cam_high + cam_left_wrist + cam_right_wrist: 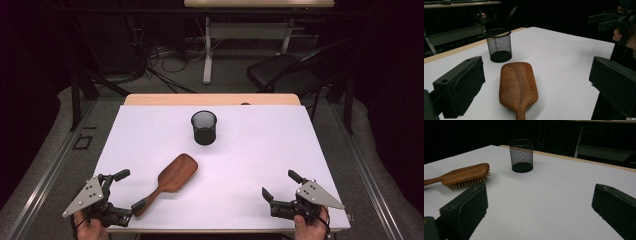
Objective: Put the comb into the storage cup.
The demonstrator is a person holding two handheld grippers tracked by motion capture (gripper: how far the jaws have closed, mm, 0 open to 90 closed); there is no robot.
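A wooden hairbrush lies bristles down on the white table top, left of centre, its handle pointing toward the near left. My left gripper stands open at that handle's end. In the left gripper view the brush runs up between the wide black jaws, and neither pad touches it. A black mesh cup stands upright beyond the brush, at the table's middle back. My right gripper is open and holds nothing near the front right edge. In its view the cup is ahead and the brush is far left.
The table's front edge runs just below both hands. A wooden strip borders the far edge. Beyond the table are a black chair, a desk leg and floor cables. The other gripper shows at the top right of the left gripper view.
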